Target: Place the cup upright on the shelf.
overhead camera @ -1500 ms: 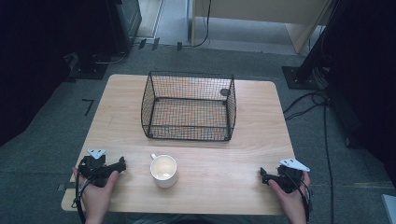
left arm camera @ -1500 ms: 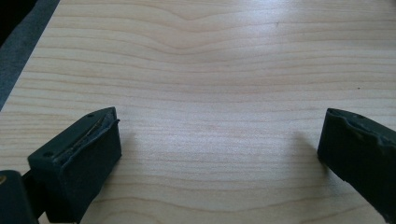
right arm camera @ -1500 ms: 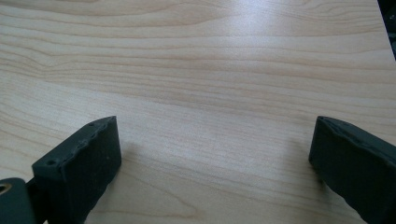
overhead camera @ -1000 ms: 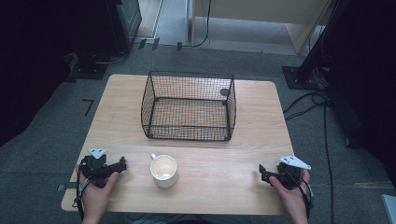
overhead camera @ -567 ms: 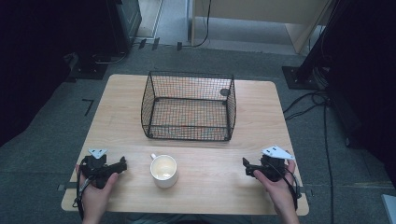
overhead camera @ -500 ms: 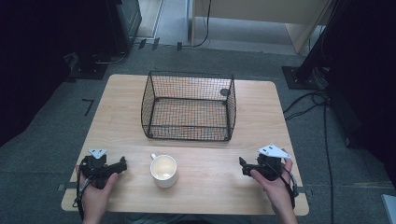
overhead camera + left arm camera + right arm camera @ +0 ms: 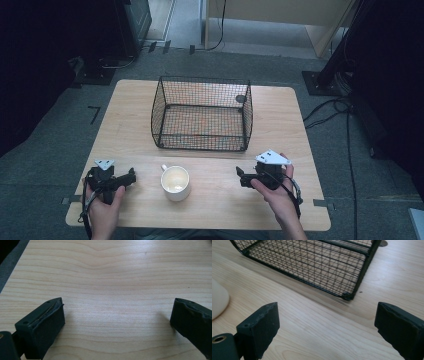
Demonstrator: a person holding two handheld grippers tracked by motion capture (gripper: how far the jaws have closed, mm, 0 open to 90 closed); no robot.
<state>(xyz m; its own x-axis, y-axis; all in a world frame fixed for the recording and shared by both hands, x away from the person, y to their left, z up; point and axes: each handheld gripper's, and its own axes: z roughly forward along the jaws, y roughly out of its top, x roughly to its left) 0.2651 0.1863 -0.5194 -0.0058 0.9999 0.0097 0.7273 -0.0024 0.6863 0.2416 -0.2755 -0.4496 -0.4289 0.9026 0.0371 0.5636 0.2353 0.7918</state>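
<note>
a cream mug (image 7: 175, 183) stands near the table's (image 7: 280, 210) front edge between the left gripper (image 7: 131, 177) and right gripper (image 7: 241, 177), both wide open and empty.

The high view is dim and soft, with dark surroundings. Beyond the right gripper (image 7: 327, 332) the wood is bright; the basket (image 7: 312, 267) is slightly blurred.

mug (image 7: 175, 183) on table (image 7: 130, 110), seemingly just before basket (image 7: 202, 114).

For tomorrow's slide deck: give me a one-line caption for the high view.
Two open hand-held grippers, left and right, flank a white mug before a black wire basket on a wooden table.
</note>
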